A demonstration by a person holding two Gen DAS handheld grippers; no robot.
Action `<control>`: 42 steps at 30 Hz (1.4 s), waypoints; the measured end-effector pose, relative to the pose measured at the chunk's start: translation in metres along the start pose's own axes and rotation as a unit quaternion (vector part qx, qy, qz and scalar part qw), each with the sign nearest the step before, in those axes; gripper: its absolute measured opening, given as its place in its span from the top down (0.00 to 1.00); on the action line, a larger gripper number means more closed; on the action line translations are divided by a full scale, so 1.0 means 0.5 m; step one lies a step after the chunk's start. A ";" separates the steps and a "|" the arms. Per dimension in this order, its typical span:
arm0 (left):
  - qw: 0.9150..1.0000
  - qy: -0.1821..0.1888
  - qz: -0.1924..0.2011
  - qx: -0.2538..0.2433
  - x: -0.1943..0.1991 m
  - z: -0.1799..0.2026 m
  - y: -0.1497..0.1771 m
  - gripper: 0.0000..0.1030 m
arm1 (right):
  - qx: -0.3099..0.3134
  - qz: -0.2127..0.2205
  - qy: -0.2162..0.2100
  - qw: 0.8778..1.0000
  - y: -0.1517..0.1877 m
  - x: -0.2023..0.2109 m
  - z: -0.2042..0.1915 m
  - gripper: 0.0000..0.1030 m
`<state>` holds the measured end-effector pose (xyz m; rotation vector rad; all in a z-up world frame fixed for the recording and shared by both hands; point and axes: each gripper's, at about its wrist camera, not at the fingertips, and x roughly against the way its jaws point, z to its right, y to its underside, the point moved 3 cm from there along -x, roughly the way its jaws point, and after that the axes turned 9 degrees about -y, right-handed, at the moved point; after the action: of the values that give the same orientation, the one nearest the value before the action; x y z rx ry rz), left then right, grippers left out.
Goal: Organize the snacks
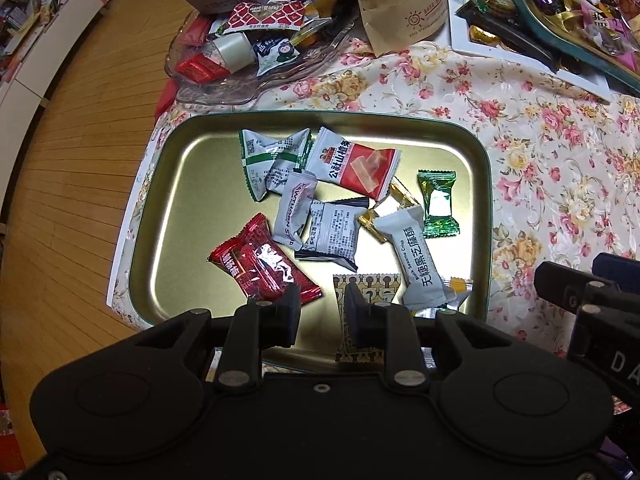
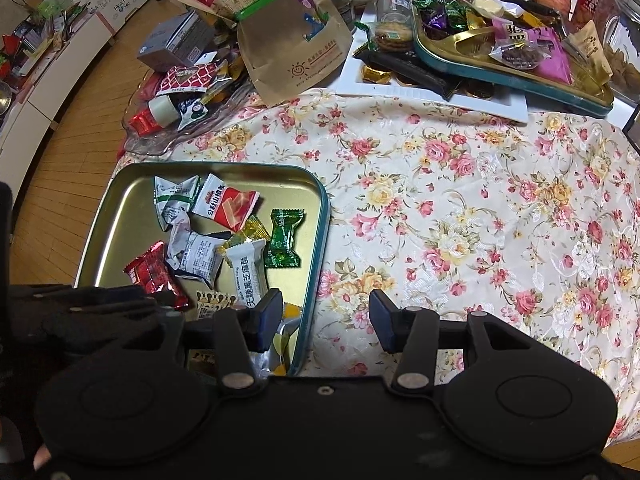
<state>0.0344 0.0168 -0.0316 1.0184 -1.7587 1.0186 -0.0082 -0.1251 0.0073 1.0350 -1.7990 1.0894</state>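
Note:
A gold tin tray (image 1: 188, 200) (image 2: 120, 216) with a teal rim lies on the floral cloth and holds several wrapped snacks. Among them are a red packet (image 1: 264, 260) (image 2: 154, 274), a green candy (image 1: 439, 202) (image 2: 285, 238), a white sesame crisp bar (image 1: 416, 256) (image 2: 250, 270) and a red-and-white packet (image 1: 358, 164) (image 2: 228, 204). My left gripper (image 1: 322, 316) hangs over the tray's near edge, narrowly open with nothing between its fingers; a beige patterned packet (image 1: 376, 284) lies under its right finger. My right gripper (image 2: 325, 318) stands open and empty over the tray's right rim.
A clear glass dish (image 1: 224, 80) (image 2: 160, 136) piled with snacks sits behind the tray. A brown paper bag (image 2: 296, 40), a white plate (image 2: 440, 96) and a second teal tray (image 2: 520, 76) of sweets crowd the back. Floral cloth (image 2: 480, 220) spreads to the right; wooden floor (image 1: 60, 200) lies left.

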 end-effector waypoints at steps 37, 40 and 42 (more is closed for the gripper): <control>1.000 0.004 -0.008 0.008 0.002 -0.006 0.000 0.68 | -0.003 -0.023 0.002 1.000 0.001 -0.026 -0.006 0.51; 1.000 0.003 -0.009 0.008 0.002 -0.006 0.000 0.68 | -0.002 -0.025 0.001 1.000 0.001 -0.026 -0.006 0.51; 1.000 0.003 -0.010 0.008 0.002 -0.005 0.000 0.67 | -0.001 -0.025 0.001 1.000 0.001 -0.026 -0.006 0.51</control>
<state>0.0347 0.0190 -0.0299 1.0408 -1.7337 1.0244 -0.0033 -0.1189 -0.0034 1.0707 -1.7639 1.0577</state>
